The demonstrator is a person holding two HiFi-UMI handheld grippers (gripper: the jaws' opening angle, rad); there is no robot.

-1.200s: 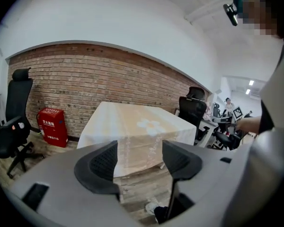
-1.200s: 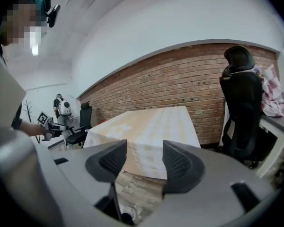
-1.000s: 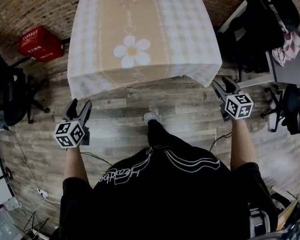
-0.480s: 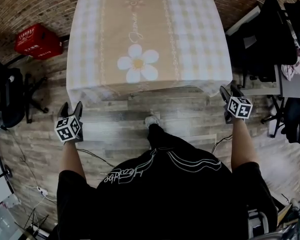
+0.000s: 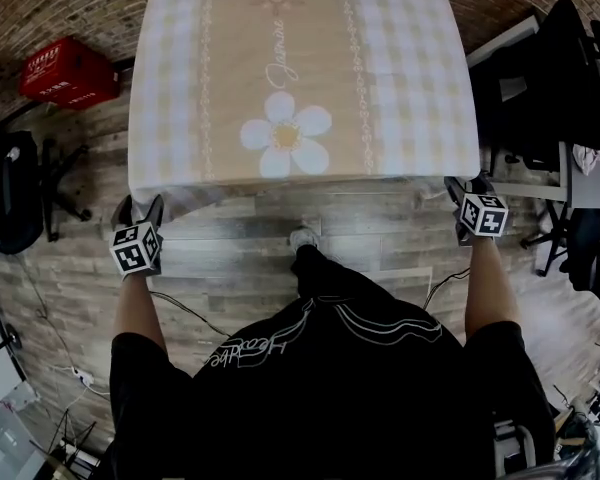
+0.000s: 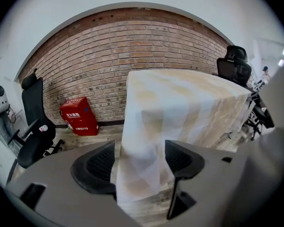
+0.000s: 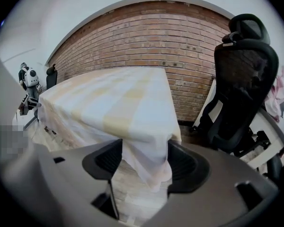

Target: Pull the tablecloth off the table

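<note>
A beige and white checked tablecloth [image 5: 280,88] with a large white flower covers the table ahead of me. My left gripper [image 5: 138,206] is at its near left corner. The hanging corner of the cloth [image 6: 142,174] lies between the jaws of this left gripper [image 6: 139,162], which are opening wide and not pressing on it. My right gripper [image 5: 468,181] is at the near right corner. There too the drooping cloth corner [image 7: 149,167] hangs between the spread, still opening jaws of the right gripper [image 7: 144,162], with the pads off it.
A red crate [image 5: 68,71] stands by the brick wall at the far left. A black office chair [image 5: 15,193] is to my left. Another chair [image 5: 570,78] and a desk stand close on the right. Cables lie on the wooden floor [image 5: 240,258]. My shoe [image 5: 302,236] is under the table's edge.
Both grippers have moved forward and up to the near corners of the tablecloth, and the cloth corners now hang between their jaws. The table sits nearer in the head view.
</note>
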